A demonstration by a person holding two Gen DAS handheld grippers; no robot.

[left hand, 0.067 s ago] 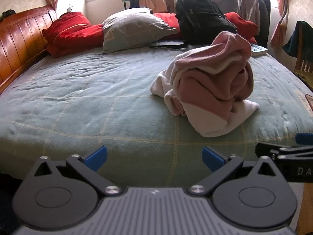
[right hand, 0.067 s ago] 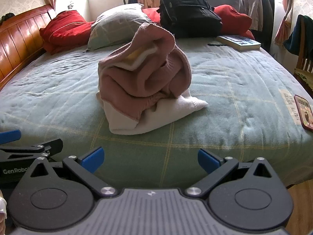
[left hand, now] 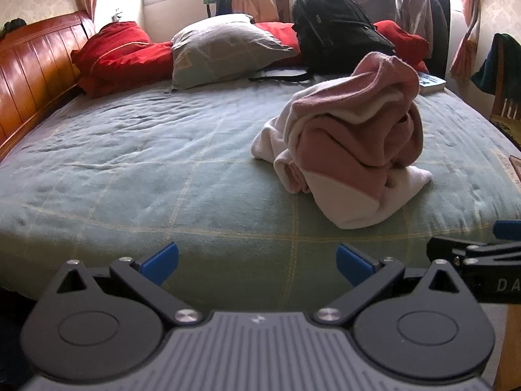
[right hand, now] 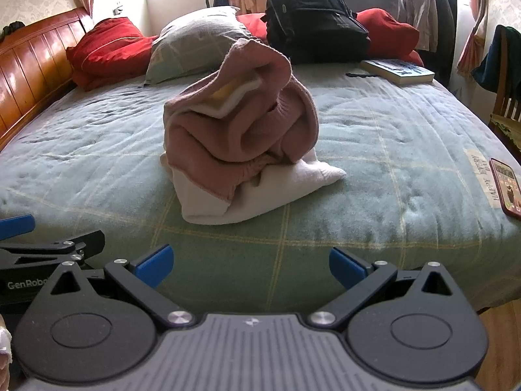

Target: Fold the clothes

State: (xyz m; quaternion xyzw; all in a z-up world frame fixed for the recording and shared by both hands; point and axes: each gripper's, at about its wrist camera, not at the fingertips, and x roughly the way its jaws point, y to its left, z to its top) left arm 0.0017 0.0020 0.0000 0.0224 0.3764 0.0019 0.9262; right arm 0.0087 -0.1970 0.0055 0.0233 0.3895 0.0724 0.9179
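Both hand-held grippers, left (left hand: 257,260) and right (right hand: 249,260), hang spread and empty at the bed (right hand: 374,228) edge. The garment (right hand: 241,150) lies heaped mid-bed, bare blanket around; phone (right hand: 506,187) at 3 o'clock, book (right hand: 399,70) at 1.

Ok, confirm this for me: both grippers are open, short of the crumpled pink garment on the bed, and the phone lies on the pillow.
Not quite: the phone lies on the bed's right edge, far from the pillow, as the right wrist view shows. The rest holds: left gripper and right gripper are open, short of the pink garment.
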